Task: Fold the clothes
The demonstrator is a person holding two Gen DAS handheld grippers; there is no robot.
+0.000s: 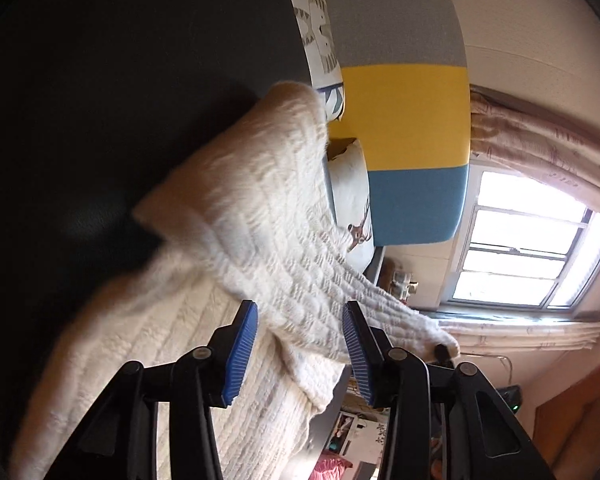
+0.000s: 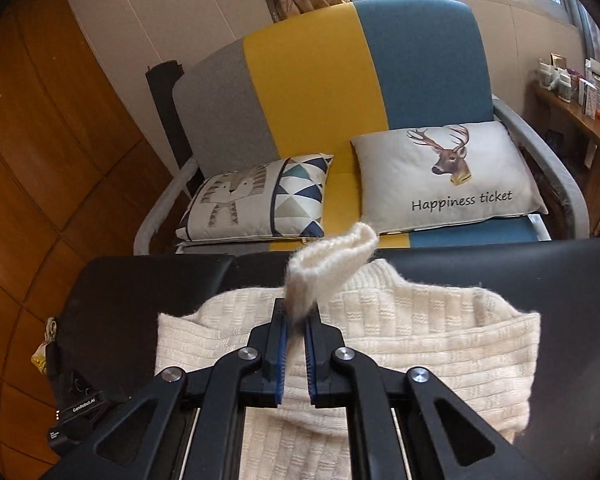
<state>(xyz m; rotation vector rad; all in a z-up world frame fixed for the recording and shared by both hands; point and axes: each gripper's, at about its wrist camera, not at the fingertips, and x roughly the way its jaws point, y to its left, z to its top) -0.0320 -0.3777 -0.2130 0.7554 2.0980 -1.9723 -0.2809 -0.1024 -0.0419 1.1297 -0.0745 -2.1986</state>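
A cream knitted sweater lies on a black table. My right gripper is shut on the sweater's sleeve, whose cuff stands up above the blue pads. In the left wrist view the sweater spreads over the table, and the raised sleeve stretches across to the right gripper's tip. My left gripper is open, its blue pads on either side of the sleeve without pinching it.
Behind the table stands a grey, yellow and blue sofa with a geometric pillow and a deer pillow. A wooden side table with small items is at the right. A window and curtain are behind.
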